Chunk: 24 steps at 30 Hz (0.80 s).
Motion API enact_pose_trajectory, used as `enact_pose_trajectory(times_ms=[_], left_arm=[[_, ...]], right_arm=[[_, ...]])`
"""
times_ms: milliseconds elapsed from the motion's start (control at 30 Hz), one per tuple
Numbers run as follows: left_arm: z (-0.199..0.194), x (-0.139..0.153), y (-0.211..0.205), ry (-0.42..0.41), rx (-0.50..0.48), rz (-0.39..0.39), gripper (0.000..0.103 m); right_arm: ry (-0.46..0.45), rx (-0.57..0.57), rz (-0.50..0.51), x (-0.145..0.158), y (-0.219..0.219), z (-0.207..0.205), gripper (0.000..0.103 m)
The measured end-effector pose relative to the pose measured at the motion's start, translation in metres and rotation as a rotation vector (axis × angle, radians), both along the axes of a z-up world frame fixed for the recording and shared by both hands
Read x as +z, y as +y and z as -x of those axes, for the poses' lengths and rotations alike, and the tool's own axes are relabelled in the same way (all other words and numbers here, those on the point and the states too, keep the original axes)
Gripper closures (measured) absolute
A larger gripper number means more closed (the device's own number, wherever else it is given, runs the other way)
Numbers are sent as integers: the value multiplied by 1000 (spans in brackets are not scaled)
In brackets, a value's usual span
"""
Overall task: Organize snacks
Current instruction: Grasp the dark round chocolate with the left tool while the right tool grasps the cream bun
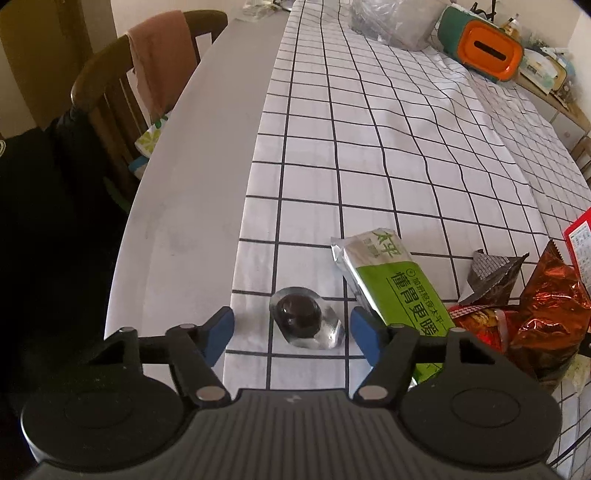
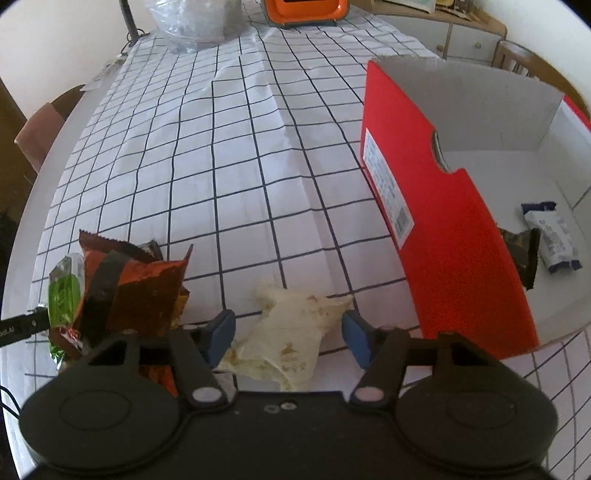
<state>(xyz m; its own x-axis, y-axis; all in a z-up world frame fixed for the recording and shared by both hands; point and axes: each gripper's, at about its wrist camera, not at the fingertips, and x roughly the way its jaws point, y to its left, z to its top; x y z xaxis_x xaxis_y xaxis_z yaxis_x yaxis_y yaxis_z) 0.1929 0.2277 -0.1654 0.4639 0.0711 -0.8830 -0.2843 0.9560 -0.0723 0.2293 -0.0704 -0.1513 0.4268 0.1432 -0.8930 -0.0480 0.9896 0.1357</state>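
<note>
My left gripper (image 1: 291, 328) is open, its blue pads on either side of a dark round snack in clear wrap (image 1: 304, 319) lying on the checked cloth. A green cracker pack (image 1: 397, 286) lies just right of it, with copper foil bags (image 1: 546, 299) beyond. My right gripper (image 2: 288, 332) is open around a cream-coloured wrapped snack (image 2: 288, 339). A red box (image 2: 436, 221) stands open to its right, holding a blue-white packet (image 2: 552, 238) and a dark packet (image 2: 522, 251). The foil bags (image 2: 144, 288) and the green pack (image 2: 64, 291) lie left.
An orange-green container (image 1: 484, 46) and a clear plastic bag (image 1: 395, 22) sit at the table's far end. A wooden chair with a brown cloth (image 1: 159, 62) stands at the left edge. The checked cloth (image 1: 369, 147) covers most of the table.
</note>
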Motion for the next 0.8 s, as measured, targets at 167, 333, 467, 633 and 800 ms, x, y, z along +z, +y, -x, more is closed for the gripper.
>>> enact_pose_trajectory(times_ms=[167,333,467,633,800], left_arm=[[2,2,-3,-10,-8,-38,60],[4,2,1,-21,-14,-39,73],[7,4,5,-41,-7,-20,77],[10,7,6,-47,6,-15,86],[17,7,6,-51,22,-13,87]], right_arm=[[22,8,-13,-6,1,1,62],[3,31,-3,-4,2,3,71],[-10,39,3,-3,-1,5,73],[-25,51,-4,5,-5,12,75],[-43,63,-9,12,-11,22,75]])
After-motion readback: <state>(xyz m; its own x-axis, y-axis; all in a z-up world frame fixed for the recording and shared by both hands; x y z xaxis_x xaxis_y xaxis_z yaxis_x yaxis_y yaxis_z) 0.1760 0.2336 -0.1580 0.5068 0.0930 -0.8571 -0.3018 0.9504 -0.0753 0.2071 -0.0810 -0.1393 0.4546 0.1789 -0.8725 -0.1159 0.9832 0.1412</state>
